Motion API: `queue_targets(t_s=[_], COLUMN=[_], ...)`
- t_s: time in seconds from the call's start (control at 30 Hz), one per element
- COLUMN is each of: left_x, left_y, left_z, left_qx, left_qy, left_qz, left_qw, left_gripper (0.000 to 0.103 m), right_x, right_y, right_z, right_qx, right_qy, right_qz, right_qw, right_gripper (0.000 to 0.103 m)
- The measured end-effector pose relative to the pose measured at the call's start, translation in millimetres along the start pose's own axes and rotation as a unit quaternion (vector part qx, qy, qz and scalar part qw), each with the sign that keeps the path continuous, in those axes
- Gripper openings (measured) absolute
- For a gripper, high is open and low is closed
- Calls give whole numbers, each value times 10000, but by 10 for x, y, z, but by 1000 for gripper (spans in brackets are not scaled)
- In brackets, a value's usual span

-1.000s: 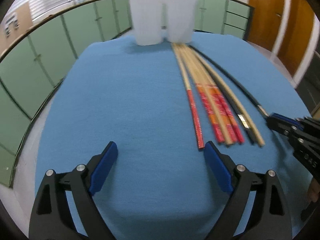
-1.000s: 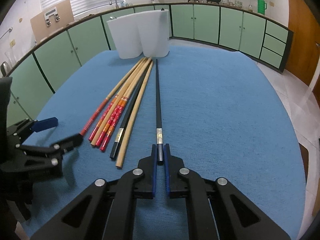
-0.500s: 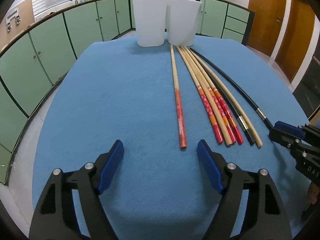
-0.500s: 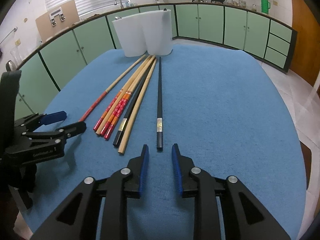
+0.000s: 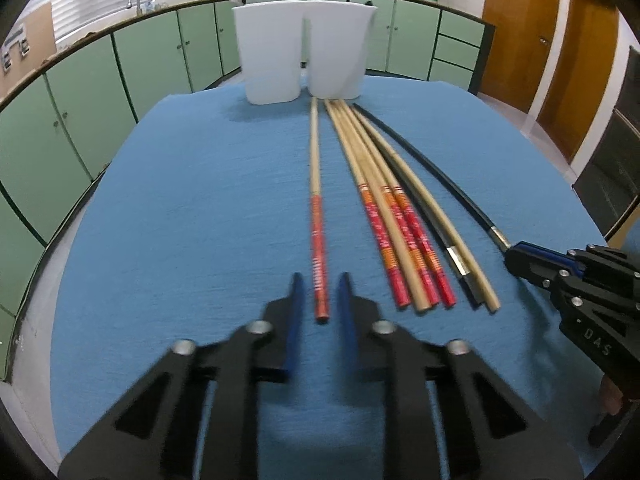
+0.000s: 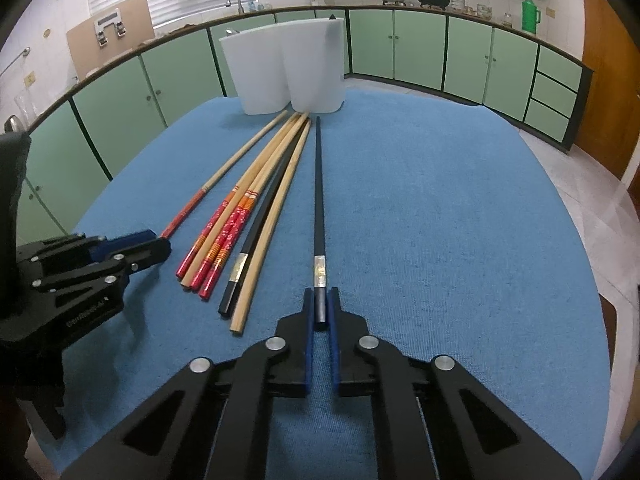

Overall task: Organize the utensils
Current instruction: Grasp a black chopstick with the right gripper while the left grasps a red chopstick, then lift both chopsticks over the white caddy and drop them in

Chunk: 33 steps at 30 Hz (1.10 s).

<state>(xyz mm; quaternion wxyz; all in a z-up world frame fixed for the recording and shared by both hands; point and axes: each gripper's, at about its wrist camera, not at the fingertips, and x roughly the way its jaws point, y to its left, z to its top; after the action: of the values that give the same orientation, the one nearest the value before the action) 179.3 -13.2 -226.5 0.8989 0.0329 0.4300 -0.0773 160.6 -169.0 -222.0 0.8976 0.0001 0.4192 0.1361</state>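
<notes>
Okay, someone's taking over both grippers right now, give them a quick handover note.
Left gripper: fingers close on either side of the lone red-ended chopstick; blurred, so contact is unclear.
Right gripper: shut on the near end of the black chopstick, which lies on the blue cloth.
The other chopsticks lie bundled between those two, tips pointing at the two white cups at the far edge.
Done: nothing visibly in the cups.
Left: move every chopstick into the cups, probably sorted by kind.
</notes>
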Motion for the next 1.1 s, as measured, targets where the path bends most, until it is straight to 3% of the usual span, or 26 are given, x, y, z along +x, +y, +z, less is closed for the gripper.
queue_targets(t_s=[0.27, 0.53, 0.83, 1.1], left_x=[-122, -783, -1256, -1481], left_y=[-23, 8, 15, 33], left_z=[14, 199, 517, 835], left_qx=[-14, 147, 110, 130], left_qy=[-99, -753, -1402, -1758], left_qz=[70, 131, 22, -196], left_qw=[9999, 9970, 9901, 9841], left_gripper=[5, 5, 5, 5], right_x=[-123, -480, -910, -1228], right_y=[10, 6, -14, -55], right_z=[18, 203, 596, 1108], right_qx=[-29, -106, -214, -257], right_qy=[-143, -522, -999, -1306], right_qz=[-40, -90, -64, 250], right_qw=[9999, 9985, 9947, 9908], right_gripper=[6, 6, 6, 6])
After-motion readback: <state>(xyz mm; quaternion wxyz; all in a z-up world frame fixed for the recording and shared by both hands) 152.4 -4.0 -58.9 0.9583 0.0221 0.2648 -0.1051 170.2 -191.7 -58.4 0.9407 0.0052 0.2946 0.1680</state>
